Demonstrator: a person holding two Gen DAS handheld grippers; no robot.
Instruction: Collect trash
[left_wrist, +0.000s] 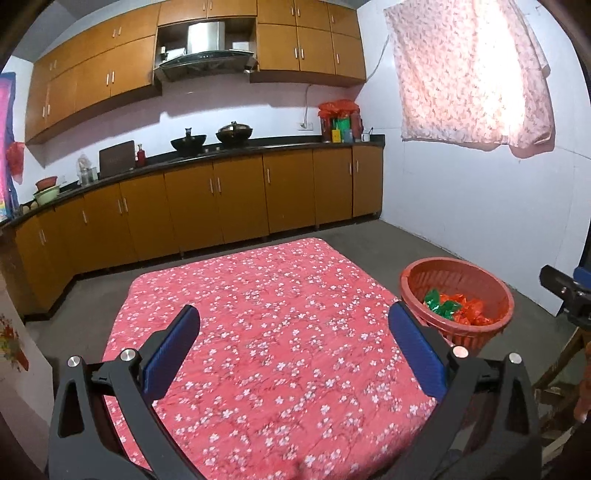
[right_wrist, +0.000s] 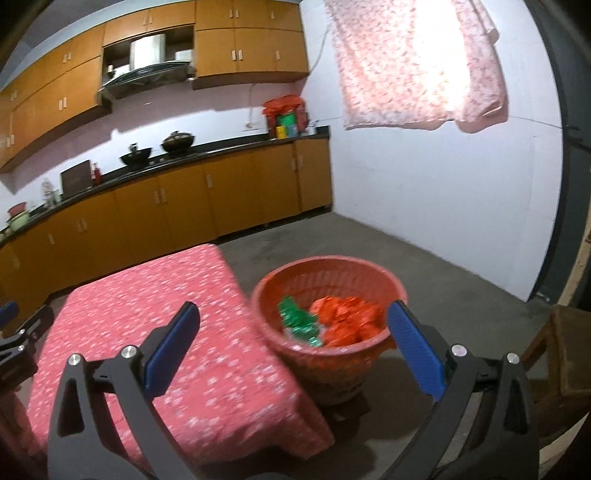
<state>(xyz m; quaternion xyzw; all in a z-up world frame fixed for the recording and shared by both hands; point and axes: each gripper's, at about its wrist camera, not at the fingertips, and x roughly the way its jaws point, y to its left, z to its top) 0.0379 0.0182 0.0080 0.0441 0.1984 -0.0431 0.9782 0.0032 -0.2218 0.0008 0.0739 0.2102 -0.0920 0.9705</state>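
A red plastic basket (left_wrist: 491, 291) stands on the floor to the right of the table; it also shows in the right wrist view (right_wrist: 295, 275). In it lie green wrappers (left_wrist: 441, 304) (right_wrist: 297, 321) and orange-red wrappers (left_wrist: 471, 312) (right_wrist: 347, 319). The table carries a red floral cloth (left_wrist: 266, 332) (right_wrist: 147, 332) with nothing on it. My left gripper (left_wrist: 293, 319) is open and empty above the cloth. My right gripper (right_wrist: 293, 317) is open and empty, held above the basket's near rim. The right gripper's body shows at the right edge of the left wrist view (left_wrist: 565, 291).
Wooden kitchen cabinets (left_wrist: 221, 199) with a dark counter, pots and a range hood run along the far wall. A floral curtain (left_wrist: 476, 70) hangs on the right wall. A wooden stool (right_wrist: 565, 354) stands at the right. Bare concrete floor (right_wrist: 424, 266) surrounds the table.
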